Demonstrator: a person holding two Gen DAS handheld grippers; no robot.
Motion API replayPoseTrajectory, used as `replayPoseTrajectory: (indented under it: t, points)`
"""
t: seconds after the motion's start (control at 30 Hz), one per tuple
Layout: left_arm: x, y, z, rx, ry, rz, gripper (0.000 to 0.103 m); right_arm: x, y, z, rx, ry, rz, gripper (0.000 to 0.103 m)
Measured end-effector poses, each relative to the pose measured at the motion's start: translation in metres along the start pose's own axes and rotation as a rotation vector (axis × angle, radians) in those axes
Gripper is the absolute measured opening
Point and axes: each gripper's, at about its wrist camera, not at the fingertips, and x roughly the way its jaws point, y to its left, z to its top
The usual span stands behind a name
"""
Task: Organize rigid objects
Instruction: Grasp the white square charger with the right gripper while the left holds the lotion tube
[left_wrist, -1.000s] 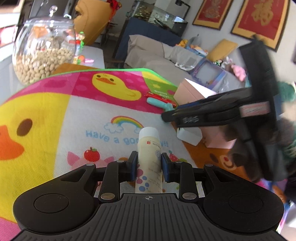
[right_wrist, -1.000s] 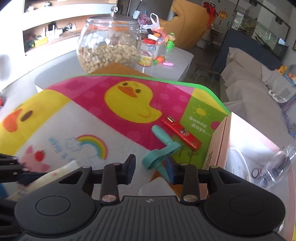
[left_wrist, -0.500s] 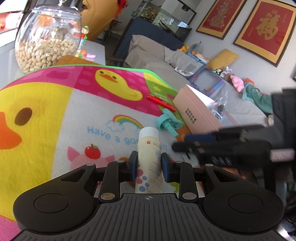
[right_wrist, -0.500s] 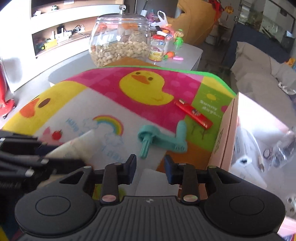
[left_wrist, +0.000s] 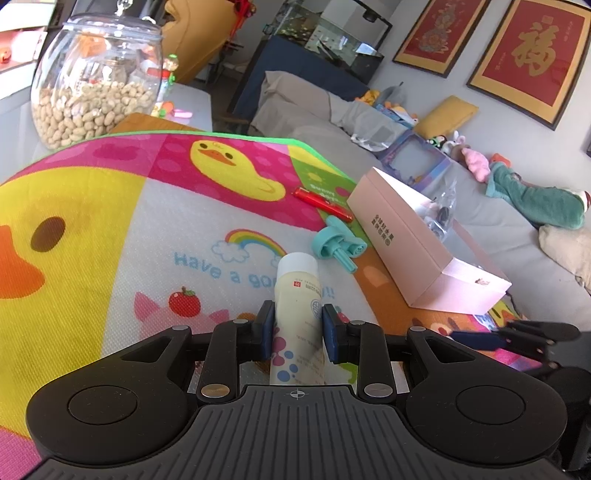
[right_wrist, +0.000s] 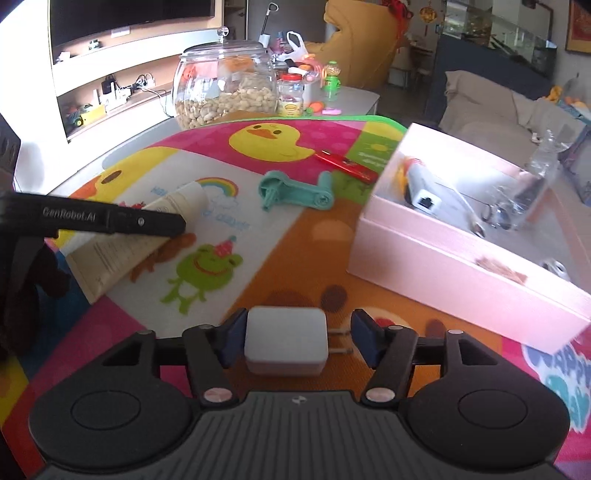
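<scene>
While the left tool (left_wrist: 298, 326) clamps the tube (left_wrist: 298, 306), the charger (right_wrist: 286, 339) sits between the right tool's (right_wrist: 295, 341) parted fingers.

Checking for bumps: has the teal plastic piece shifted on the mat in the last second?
Yes. The teal plastic piece turned from upright to lying sideways; its end near the red bar swung away from the pink box.

Cream tube (left_wrist: 297, 314): lower end hidden behind left gripper (left_wrist: 298, 328) body. Pink box (right_wrist: 469, 236): contents washed out by glare, clear bag inside it too blurred to ID; its near-right corner smeared. White charger (right_wrist: 285, 339) beside the box: underside hidden by right gripper (right_wrist: 295, 341) body.
</scene>
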Motion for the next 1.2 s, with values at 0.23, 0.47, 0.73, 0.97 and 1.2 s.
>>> replayPoseTrajectory:
  t: [0.23,0.47,0.73,0.97,1.2]
  points:
    - [0.001,-0.003,-0.001,0.007,-0.002,0.011,0.031,-0.011,-0.008,-0.016,-0.061,-0.029,-0.165,0.066]
    - [0.001,-0.005,-0.001,0.019,-0.004,0.024,0.031,-0.012,-0.036,-0.026,0.119,-0.031,-0.128,0.071]
    - [0.0,-0.007,-0.002,0.021,-0.006,0.031,0.031,-0.001,-0.049,-0.027,0.296,-0.048,-0.022,0.102]
    - [-0.003,-0.016,-0.007,0.027,-0.013,0.069,0.031,0.005,-0.036,-0.019,0.205,0.023,-0.063,0.103]
    - [-0.003,-0.034,-0.009,0.119,0.035,0.081,0.03,-0.007,-0.048,-0.024,0.26,-0.016,-0.09,0.078]
